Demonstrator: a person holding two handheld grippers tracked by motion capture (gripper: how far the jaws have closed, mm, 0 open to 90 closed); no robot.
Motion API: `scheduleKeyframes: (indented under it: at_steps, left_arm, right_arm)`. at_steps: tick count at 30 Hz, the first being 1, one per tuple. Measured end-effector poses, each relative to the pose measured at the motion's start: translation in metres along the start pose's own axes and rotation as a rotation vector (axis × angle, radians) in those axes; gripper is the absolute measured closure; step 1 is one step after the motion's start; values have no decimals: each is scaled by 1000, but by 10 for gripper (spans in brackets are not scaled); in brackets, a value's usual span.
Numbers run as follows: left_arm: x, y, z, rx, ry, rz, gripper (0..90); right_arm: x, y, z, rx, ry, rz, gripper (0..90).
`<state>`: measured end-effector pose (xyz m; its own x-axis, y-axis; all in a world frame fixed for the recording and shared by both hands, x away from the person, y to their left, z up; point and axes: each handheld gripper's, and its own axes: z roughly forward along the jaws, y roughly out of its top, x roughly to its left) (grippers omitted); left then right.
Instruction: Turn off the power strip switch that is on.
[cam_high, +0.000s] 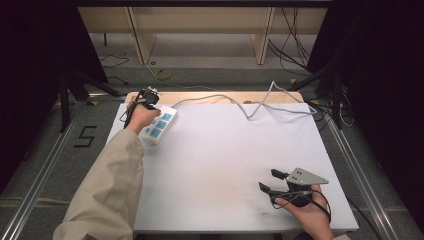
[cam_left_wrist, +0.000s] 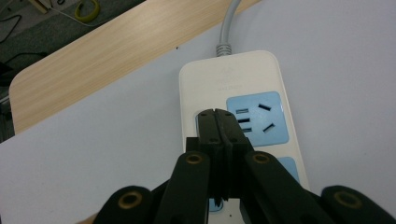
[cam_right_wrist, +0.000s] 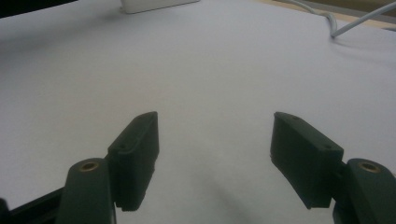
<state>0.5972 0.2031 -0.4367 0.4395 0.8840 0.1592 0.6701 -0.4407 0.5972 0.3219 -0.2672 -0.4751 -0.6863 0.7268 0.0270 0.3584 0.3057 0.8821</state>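
1. The left gripper (cam_left_wrist: 219, 122) has its jaws pressed together with nothing between them, tips over the white power strip (cam_left_wrist: 243, 84) beside a blue socket (cam_left_wrist: 257, 119).
2. The strip's grey cable (cam_left_wrist: 228, 23) runs away beyond the tips.
3. The right gripper (cam_right_wrist: 215, 158) rests with jaws spread wide over the white table sheet (cam_right_wrist: 210, 70), far from the strip.

Background stuff around the bench

The bench (cam_high: 215, 170) has a white top with a light wood edge (cam_high: 210, 96) along the far side. On the floor there's a yellow coil (cam_high: 162, 75) beyond it, a black "5" marking (cam_high: 85, 136) off left, wooden legs (cam_high: 141, 40) farther back.
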Motion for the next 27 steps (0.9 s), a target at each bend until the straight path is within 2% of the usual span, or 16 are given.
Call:
scheduleKeyframes:
  at_steps: [14, 18, 27]
  left_arm:
    - [-2, 0, 11, -31, 6, -5, 897]
    - [-2, -2, 15, -13, 10, 0, 897]
    - [-2, -1, 18, -18, 15, 1, 897]
  right_arm:
    - [1, 0, 1, 0, 4, 2, 336]
    - [1, 1, 1, -4, 6, 3, 336]
    - [0, 0, 1, 1, 8, 1, 336]
